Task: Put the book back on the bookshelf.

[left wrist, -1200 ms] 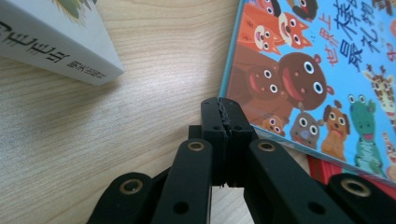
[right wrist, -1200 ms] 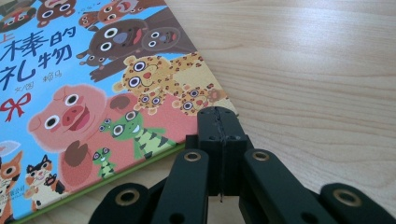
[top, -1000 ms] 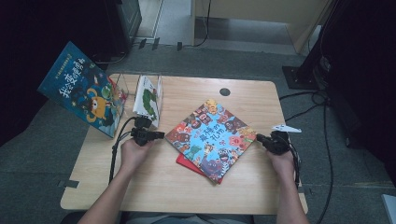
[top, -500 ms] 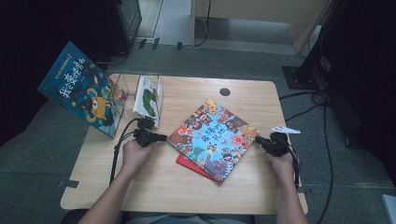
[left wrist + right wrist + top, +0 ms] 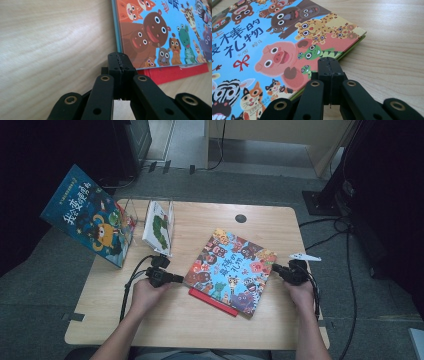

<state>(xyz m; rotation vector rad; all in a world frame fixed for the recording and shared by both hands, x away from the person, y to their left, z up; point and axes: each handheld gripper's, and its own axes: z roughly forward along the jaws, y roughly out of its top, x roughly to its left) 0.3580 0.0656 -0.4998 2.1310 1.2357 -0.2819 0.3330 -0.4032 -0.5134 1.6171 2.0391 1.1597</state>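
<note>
We count four books on one wooden table (image 5: 200, 320): a picture book (image 5: 230, 270) lying mid-table on a red book (image 5: 210, 301), and two standing books at the back left. Our left gripper (image 5: 179, 279) and right gripper (image 5: 274, 268), both closed and empty, flank the picture book.

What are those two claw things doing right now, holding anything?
Left gripper: closed, empty, its tip at the animal picture book's left corner.
Right gripper: closed, empty, at the book's right edge.
</note>
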